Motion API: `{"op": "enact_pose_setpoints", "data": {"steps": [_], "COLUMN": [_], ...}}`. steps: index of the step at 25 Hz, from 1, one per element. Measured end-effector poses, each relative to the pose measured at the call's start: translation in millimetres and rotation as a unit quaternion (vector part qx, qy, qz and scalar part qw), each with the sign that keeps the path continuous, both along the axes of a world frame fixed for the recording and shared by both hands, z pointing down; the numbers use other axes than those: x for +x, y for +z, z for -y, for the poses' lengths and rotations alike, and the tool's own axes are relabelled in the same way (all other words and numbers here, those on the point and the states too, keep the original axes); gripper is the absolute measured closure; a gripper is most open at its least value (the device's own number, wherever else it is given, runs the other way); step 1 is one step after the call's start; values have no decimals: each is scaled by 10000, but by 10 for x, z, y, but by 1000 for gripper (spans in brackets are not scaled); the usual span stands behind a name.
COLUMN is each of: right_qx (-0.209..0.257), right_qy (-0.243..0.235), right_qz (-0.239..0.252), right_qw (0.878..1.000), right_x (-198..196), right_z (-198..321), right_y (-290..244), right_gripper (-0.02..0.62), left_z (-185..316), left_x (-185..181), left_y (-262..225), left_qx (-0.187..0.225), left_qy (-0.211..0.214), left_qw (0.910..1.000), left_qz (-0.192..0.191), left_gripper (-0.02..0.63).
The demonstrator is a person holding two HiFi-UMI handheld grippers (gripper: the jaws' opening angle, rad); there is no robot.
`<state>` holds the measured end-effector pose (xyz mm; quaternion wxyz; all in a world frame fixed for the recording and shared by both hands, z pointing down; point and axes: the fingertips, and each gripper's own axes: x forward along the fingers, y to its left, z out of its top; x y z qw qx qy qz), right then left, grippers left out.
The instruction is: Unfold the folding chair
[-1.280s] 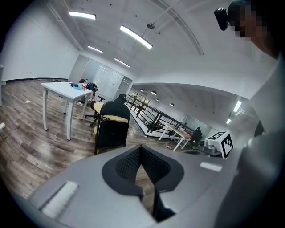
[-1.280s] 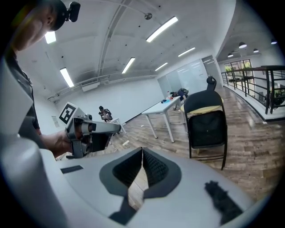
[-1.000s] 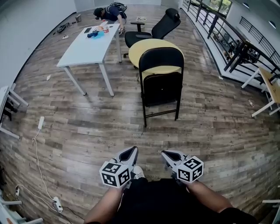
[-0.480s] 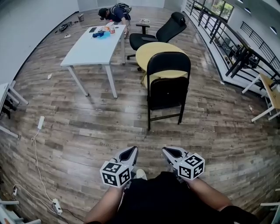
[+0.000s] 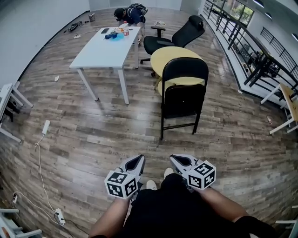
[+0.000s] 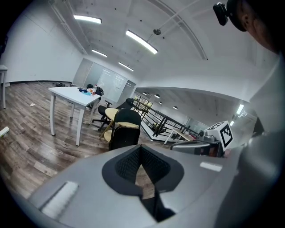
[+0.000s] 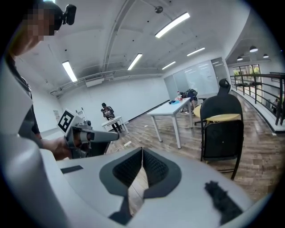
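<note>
- Wood-plank floor [image 5: 93, 130] fills the head view; the person's dark-clothed legs show at six o'clock.
- The black folding chair [image 5: 184, 100] stands upright on the floor at one o'clock from both grippers and well apart from them; its seat panel lies flat against the frame, not yet unfolded.
- Just behind it, at twelve o'clock, is a round yellow table [image 5: 177, 58]; a black office chair [image 5: 179, 35] stands beyond that.
- A white counter [image 5: 104, 46] stands at eleven o'clock, small items at its far end; a person [image 5: 130, 13] crouches past it.
- The left gripper [image 5: 135, 163] has its jaws pressed together, nothing between them; the right gripper [image 5: 179, 161] beside it is the same, empty; both point toward the chair.
</note>
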<state>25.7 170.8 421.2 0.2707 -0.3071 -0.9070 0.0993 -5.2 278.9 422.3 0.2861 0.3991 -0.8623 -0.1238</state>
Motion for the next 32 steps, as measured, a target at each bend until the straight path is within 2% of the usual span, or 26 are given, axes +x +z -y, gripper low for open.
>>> {"op": "enact_pose_setpoints", "data": {"steps": [6,12,19,23,32], "right_qx": [-73,-177,-394,-454,-505], "right_qy": [-125,-62,147,230,679], "right_qz": [37,-85,-201,-265,-293], "right_qw": [9999,9998,9989,9984,9960], "right_x": [-53,-221,-660,-880,-1521], "right_z": [-66,23,145,194,582], "right_y": [69,234,402,434,561], "right_gripper": [588,588,588,588,588], "left_z": [-24,73,70,134,465], "left_x": [46,-125,-480,-719,-1439], "left_y": [154,170,244,262,327], "left_qx": [-191,-390,-670,-653,-751], "left_qy": [-46,52,68,96,502], "left_qw": [9998,9992,9977,9978,9959], "left_qz": [-60,15,12,-72,-16], "left_gripper": [598,598,598,598,598]}}
